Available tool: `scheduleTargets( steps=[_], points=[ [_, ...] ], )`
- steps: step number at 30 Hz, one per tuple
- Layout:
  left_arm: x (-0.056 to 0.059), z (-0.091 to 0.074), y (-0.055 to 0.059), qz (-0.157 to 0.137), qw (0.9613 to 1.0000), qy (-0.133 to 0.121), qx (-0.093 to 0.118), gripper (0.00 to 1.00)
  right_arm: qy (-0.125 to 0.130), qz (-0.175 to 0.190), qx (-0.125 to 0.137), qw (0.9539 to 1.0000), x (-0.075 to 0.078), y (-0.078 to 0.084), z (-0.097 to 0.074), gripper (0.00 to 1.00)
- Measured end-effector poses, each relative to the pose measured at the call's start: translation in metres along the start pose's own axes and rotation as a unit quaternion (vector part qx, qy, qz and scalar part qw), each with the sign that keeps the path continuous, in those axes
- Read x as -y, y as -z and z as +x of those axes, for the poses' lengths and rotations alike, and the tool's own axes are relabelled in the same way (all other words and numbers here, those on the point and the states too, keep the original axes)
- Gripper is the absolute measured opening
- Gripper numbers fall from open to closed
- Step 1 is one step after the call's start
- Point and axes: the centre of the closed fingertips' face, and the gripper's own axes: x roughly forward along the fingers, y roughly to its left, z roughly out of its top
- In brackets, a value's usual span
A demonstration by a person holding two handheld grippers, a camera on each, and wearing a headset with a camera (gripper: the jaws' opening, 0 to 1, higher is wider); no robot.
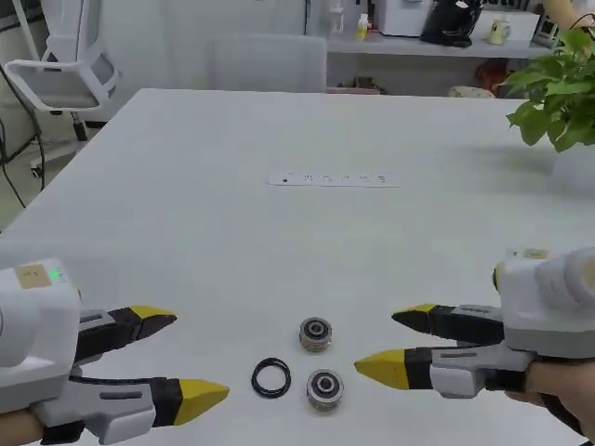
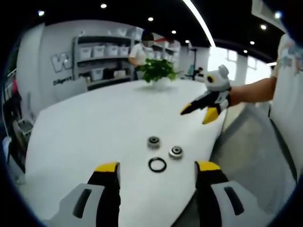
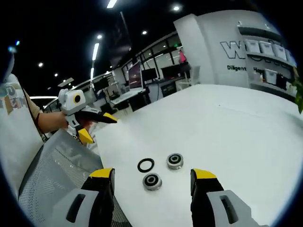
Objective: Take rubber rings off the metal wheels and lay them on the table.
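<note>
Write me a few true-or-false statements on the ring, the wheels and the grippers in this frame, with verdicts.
1. The near wheel and far wheel stand on the table between the left gripper and right gripper. True.
2. The rubber ring lies flat on the table beside the near wheel. True.
3. The left gripper is shut on the ring. False: its fingers are spread and hold nothing.
4. The right gripper's fingers touch the far wheel. False: they are open and clear of it.
5. A plant stands between the wheels. False: the plant is at the table's far right.
</note>
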Motion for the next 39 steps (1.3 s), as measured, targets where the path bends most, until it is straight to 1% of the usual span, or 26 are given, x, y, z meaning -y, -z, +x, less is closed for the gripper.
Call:
scheduleTargets(
  steps=[4, 6, 9, 11, 13, 15, 18, 19, 23, 27, 32, 35, 39],
  points=[
    [0.000, -0.004, 0.001, -0.006, 1.0000, -0.003, 0.000, 0.65, 0.008, -0.014, -0.001, 0.9999, -0.006, 0.002, -0.011, 0.66],
    [0.001, -0.006, 0.003, -0.013, 0.9999, -0.003, -0.003, 0.66, 0.013, -0.022, -0.007, 0.9996, -0.008, 0.005, -0.015, 0.68],
    [0.003, -0.009, 0.005, -0.013, 0.9999, -0.004, -0.009, 0.68, 0.024, -0.038, -0.021, 0.9987, -0.008, 0.011, -0.021, 0.68],
    [0.004, -0.011, 0.006, -0.009, 0.9998, -0.008, -0.013, 0.70, 0.028, -0.041, -0.024, 0.9985, -0.011, 0.014, -0.025, 0.68],
    [0.005, -0.013, 0.008, -0.007, 0.9998, -0.010, -0.014, 0.71, 0.032, -0.041, -0.025, 0.9983, -0.009, 0.017, -0.029, 0.69],
    [0.006, -0.014, 0.008, -0.009, 0.9998, -0.010, -0.014, 0.71, 0.038, -0.042, -0.030, 0.9980, -0.010, 0.021, -0.032, 0.69],
    [0.008, -0.015, 0.010, -0.013, 0.9997, -0.011, -0.015, 0.72, 0.044, -0.043, -0.030, 0.9977, -0.010, 0.024, -0.038, 0.70],
    [0.008, -0.016, 0.010, -0.013, 0.9997, -0.012, -0.015, 0.72, 0.047, -0.041, -0.027, 0.9977, -0.011, 0.023, -0.039, 0.70],
    [0.006, -0.017, 0.010, -0.009, 0.9996, -0.023, -0.014, 0.73, 0.055, -0.038, -0.019, 0.9976, -0.011, 0.022, -0.042, 0.71],
    [0.005, -0.018, 0.009, -0.007, 0.9995, -0.029, -0.012, 0.73, 0.064, -0.036, -0.019, 0.9971, -0.008, 0.026, -0.043, 0.71],
    [0.005, -0.018, 0.010, -0.004, 0.9992, -0.038, -0.012, 0.73, 0.073, -0.024, -0.009, 0.9970, -0.009, 0.026, -0.042, 0.70],
    [0.004, -0.017, 0.011, -0.002, 0.9990, -0.042, -0.013, 0.73, 0.071, -0.025, -0.010, 0.9971, -0.011, 0.027, -0.040, 0.70],
    [0.002, -0.018, 0.011, -0.002, 0.9988, -0.047, -0.009, 0.73, 0.072, -0.034, -0.016, 0.9967, -0.012, 0.029, -0.039, 0.70]
  ],
)
